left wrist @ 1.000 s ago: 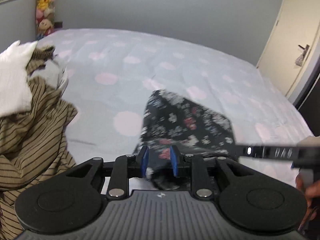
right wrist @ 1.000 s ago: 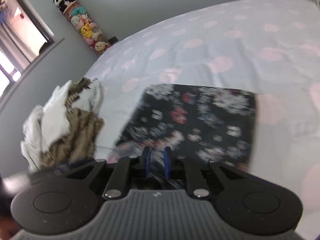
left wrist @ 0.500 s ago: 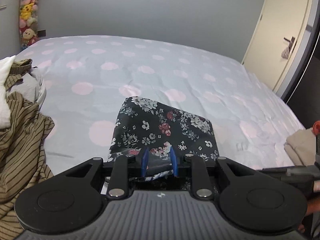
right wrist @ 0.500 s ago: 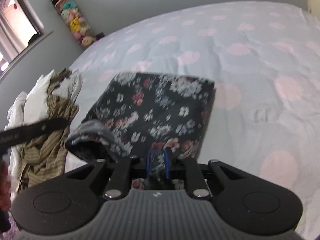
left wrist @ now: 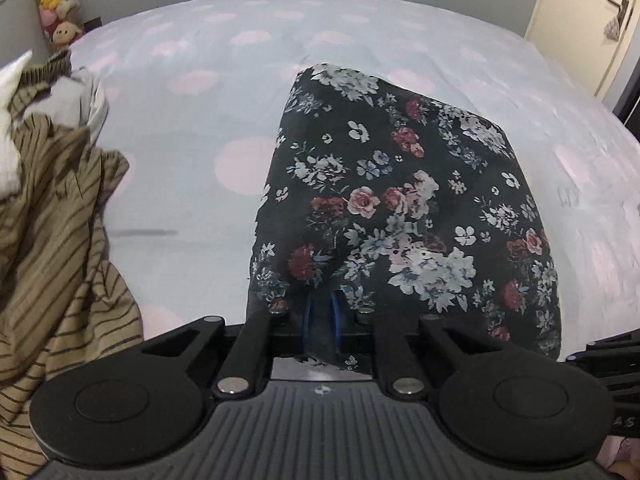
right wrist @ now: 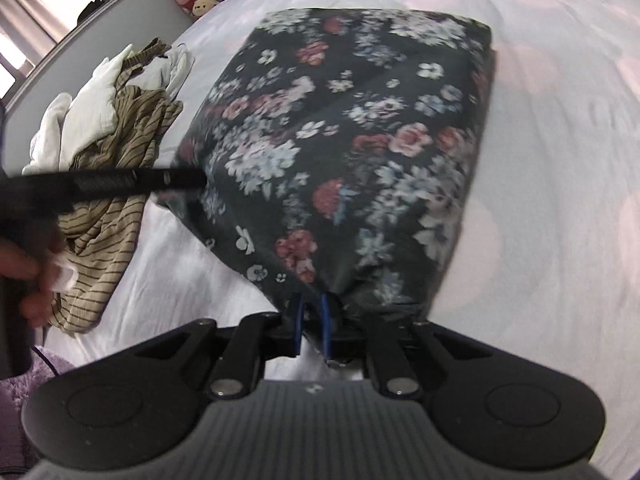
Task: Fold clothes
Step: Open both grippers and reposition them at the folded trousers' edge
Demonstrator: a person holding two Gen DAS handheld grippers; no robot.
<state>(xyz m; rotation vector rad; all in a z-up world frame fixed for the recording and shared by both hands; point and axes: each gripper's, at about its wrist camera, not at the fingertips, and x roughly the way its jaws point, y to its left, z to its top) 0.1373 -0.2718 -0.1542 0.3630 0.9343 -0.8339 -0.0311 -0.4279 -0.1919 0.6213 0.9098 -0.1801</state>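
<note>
A dark floral garment (left wrist: 400,200) lies on the bed, its near edge lifted toward the cameras. My left gripper (left wrist: 321,320) is shut on that near edge, and the cloth drapes over its blue fingers. In the right wrist view the same floral garment (right wrist: 352,148) fills the middle. My right gripper (right wrist: 312,326) is shut on its near edge as well. The left gripper's black body (right wrist: 104,184) crosses the right wrist view from the left, held by a hand (right wrist: 28,276).
A heap of clothes, brown striped (left wrist: 52,232) and white (right wrist: 88,120), lies left of the floral garment. The bed (left wrist: 192,132) has a pale sheet with pink dots. Plush toys (left wrist: 56,4) stand in the far corner. A door (left wrist: 592,20) is at the right.
Both grippers have come closer to the garment and lifted its near edge. The cloth now bulges up and fills far more of both views than a second ago.
</note>
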